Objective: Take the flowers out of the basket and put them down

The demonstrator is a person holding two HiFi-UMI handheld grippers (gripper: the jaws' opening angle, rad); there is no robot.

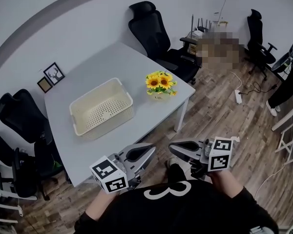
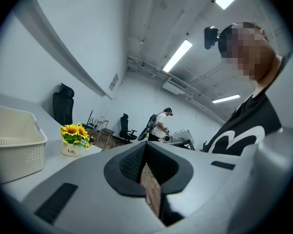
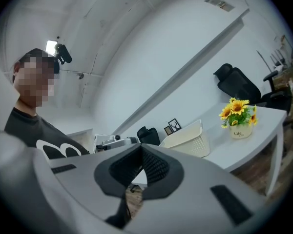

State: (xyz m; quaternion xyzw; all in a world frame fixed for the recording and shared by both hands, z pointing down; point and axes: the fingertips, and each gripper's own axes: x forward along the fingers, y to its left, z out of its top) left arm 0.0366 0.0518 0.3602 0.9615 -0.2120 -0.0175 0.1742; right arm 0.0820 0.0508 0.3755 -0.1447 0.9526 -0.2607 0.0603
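The sunflowers (image 1: 160, 83) stand in a small white pot on the grey table (image 1: 112, 62), to the right of the cream basket (image 1: 90, 93). The basket looks empty inside. Both grippers hang in front of my body, off the table's near edge. My left gripper (image 1: 153, 150) is shut with nothing between its jaws, and my right gripper (image 1: 171, 147) is also shut and empty. In the left gripper view the left gripper (image 2: 145, 147) faces the sunflowers (image 2: 74, 138) and basket (image 2: 14, 140). In the right gripper view the right gripper (image 3: 141, 150) faces the sunflowers (image 3: 239, 115) and basket (image 3: 190, 140).
Black office chairs stand behind the table (image 1: 151, 23) and at its left (image 1: 19, 116). Two small picture frames (image 1: 53, 73) lean at the table's far left corner. A power strip (image 1: 238, 96) lies on the wood floor. Another person (image 2: 162, 123) stands far off.
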